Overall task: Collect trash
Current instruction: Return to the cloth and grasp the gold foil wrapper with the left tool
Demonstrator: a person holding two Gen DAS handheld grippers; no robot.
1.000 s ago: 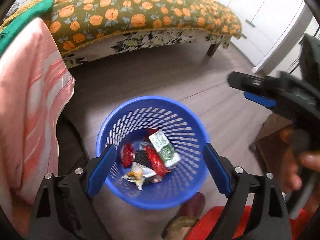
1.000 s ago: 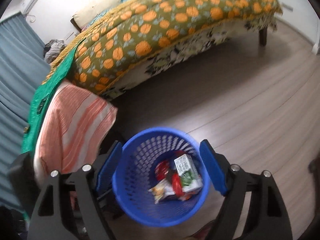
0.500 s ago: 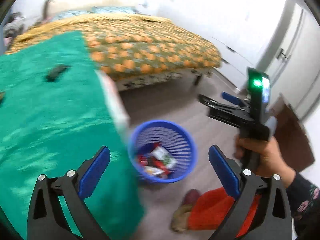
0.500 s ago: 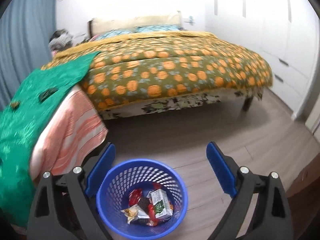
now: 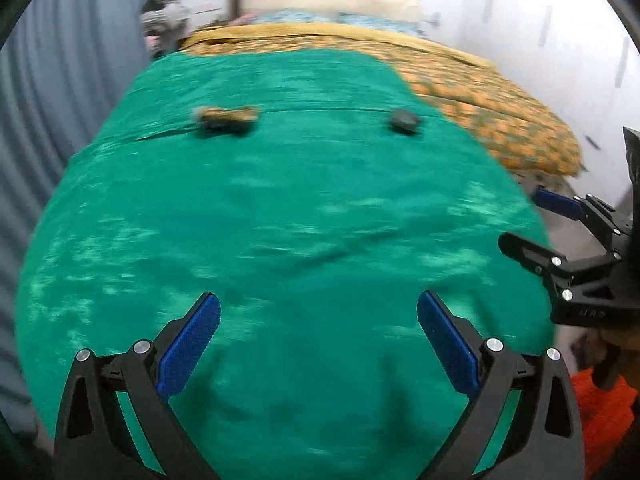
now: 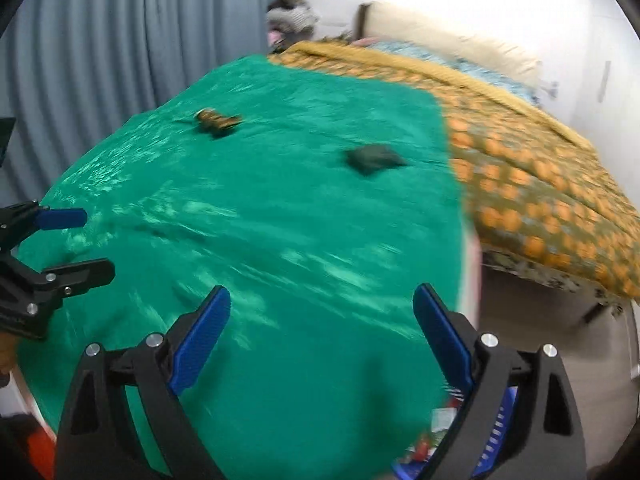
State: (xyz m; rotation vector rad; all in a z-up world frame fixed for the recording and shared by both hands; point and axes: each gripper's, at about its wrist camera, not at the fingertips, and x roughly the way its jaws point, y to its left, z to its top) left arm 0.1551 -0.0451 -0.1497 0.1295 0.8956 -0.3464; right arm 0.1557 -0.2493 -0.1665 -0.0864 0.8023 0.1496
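Note:
Two pieces of trash lie on a green cloth: a brown-gold wrapper at the far left and a dark crumpled piece at the far right. Both also show in the right wrist view, the wrapper and the dark piece. My left gripper is open and empty, low over the near part of the cloth. My right gripper is open and empty beside it and shows in the left wrist view. The blue basket with trash peeks out behind the right finger.
The bed with an orange-patterned cover runs along the right. A grey-blue curtain hangs at the left. Wooden floor lies between bed and cloth. Something orange-red is at the lower right.
Both grippers have lifted away from the blue basket and swung left over the green cloth. The basket has dropped to the lower right of the right wrist view. Both stay open.

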